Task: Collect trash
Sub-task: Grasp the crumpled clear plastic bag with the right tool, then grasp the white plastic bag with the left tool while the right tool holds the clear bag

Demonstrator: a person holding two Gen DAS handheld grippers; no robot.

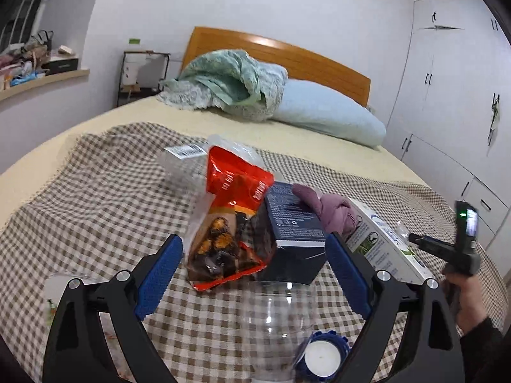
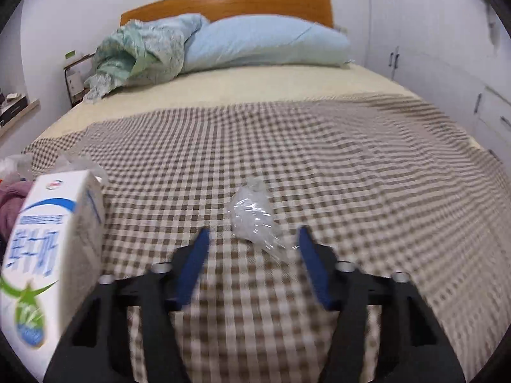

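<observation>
Checked bedspread [image 2: 319, 159] lies below both forward-tilted grippers: right gripper [image 2: 254, 239] gapes behind crumpled plastic [image 2: 252, 215], left gripper [image 1: 254, 255] wide, empty.

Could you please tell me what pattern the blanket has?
Brown-and-cream checks on the blanket, clearest in the right wrist view.

On the checked cloth [image 2: 319, 159], a plastic wad [image 2: 252, 217] lies right of the milk carton [image 2: 54, 249].
</observation>
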